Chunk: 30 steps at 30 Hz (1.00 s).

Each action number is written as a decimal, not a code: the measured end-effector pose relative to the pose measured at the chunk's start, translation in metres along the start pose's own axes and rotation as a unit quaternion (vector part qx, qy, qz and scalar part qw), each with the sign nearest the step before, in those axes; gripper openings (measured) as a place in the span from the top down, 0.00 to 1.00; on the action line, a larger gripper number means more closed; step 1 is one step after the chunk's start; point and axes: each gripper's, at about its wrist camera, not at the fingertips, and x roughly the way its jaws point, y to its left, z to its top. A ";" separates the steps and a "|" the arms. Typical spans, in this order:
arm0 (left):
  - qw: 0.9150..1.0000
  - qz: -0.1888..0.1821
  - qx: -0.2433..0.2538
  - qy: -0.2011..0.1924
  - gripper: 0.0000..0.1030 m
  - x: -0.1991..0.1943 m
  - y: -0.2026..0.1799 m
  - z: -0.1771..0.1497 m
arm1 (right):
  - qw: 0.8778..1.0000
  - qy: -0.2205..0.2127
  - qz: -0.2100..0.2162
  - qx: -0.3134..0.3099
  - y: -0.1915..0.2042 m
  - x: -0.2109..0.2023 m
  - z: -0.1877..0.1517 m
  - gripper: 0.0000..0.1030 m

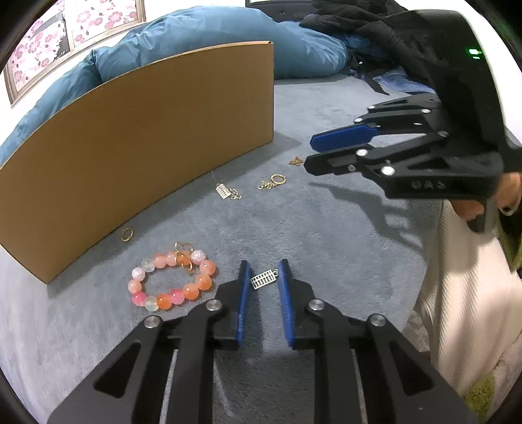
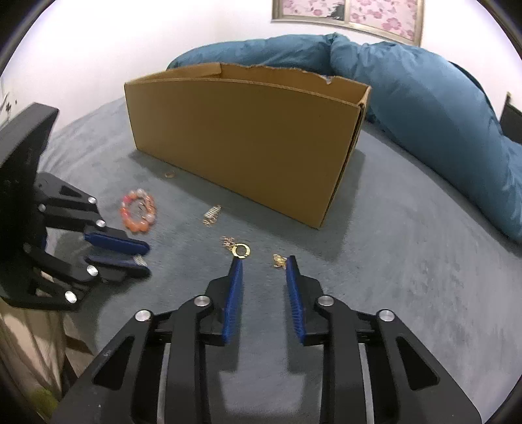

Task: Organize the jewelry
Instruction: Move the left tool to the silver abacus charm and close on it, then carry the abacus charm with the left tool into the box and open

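Down on the grey bed, both hand-held grippers point at scattered jewelry in front of a cardboard box. In the left wrist view, the left hand-held gripper has its blue pads narrowly apart with a small silver abacus charm lying on the bed between the tips; the pads do not visibly press on it. A beaded bracelet of pink, orange and pale beads lies at about nine o'clock of that gripper, with a gold hoop resting on its far edge. A gold ring sits at eleven o'clock of the bracelet, just beside the box wall. Farther off, a gold abacus charm and a gold clasp lie near the box. In the right wrist view, the right hand-held gripper is partly open and holds nothing; the clasp sits just past its left fingertip at eleven o'clock, and a gold butterfly lies just inside its right fingertip at one o'clock. A blue duvet is heaped behind the box, and dark clothing lies at the far end of the bed. A cream sleeve shows at the right edge of the left view.
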 end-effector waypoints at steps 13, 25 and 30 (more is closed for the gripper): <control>1.000 -0.006 0.003 -0.001 0.85 -0.001 0.000 -0.001 | 0.999 0.035 0.037 -0.009 -0.023 0.026 0.006 0.82; 1.000 -0.005 0.003 -0.009 0.85 -0.005 0.001 -0.003 | 0.998 0.046 0.033 -0.014 -0.018 0.022 0.003 1.00; 1.000 0.000 0.005 -0.013 0.85 -0.008 -0.001 -0.003 | 0.999 0.042 0.029 -0.009 -0.017 0.019 0.005 1.00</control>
